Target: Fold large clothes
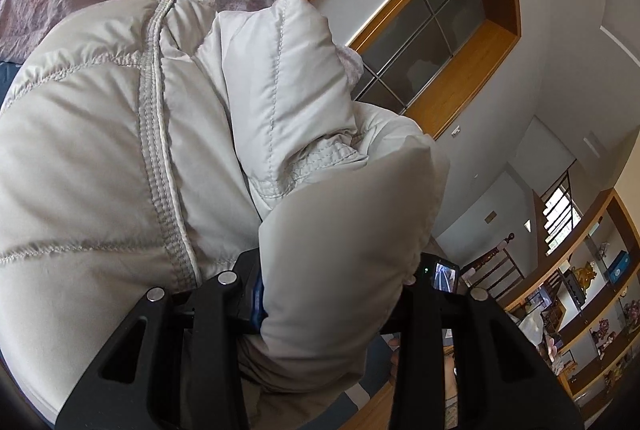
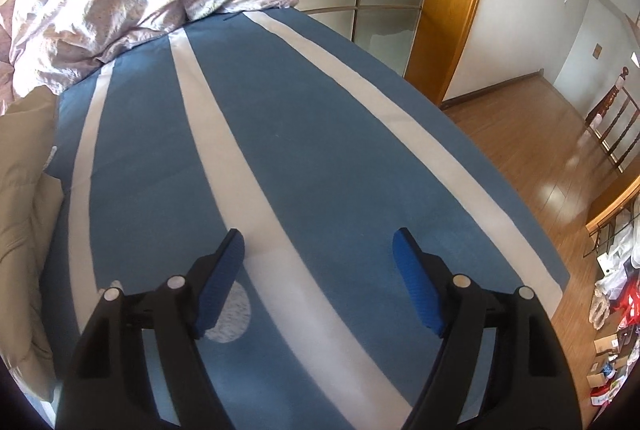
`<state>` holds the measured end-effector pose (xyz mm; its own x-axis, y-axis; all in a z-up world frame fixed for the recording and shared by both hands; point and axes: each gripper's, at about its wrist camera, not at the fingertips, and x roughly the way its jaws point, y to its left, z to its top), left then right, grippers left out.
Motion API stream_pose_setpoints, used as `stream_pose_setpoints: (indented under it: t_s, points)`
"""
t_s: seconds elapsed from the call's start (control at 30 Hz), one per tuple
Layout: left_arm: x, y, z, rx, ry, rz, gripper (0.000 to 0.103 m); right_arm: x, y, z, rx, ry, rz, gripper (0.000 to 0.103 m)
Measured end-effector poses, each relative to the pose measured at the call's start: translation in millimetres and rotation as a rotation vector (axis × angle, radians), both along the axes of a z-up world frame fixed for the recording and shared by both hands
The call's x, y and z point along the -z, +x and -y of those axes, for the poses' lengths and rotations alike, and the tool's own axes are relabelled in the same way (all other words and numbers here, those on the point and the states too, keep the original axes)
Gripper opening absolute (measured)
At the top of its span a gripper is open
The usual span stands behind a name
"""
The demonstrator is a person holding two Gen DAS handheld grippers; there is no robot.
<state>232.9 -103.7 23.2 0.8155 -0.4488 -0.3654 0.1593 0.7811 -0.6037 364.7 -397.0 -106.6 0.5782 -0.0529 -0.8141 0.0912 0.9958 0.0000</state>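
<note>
Currently my left gripper (image 1: 336, 294) clenches a bulging fold of the soft, light, slippery quilted jacket (image 1: 120, 149) lifted above the bed; my right gripper (image 2: 318, 278) hovers released over the striped sheet (image 2: 320, 149), so I'd grab seams.

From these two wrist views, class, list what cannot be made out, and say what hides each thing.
- Left gripper fingertips: left wrist view, buried in the beige padded jacket.
- Jacket's overall shape: cut off at the right wrist view's left edge.
- Shelf items: left wrist view, too small.
</note>
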Motion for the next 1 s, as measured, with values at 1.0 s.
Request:
stream_pose_setpoints:
  t_s: [1.0]
  points:
    - [7,10,35,0.086,0.189,-0.094,0.062,2,-6,2,0.012,0.043,0.018,0.081]
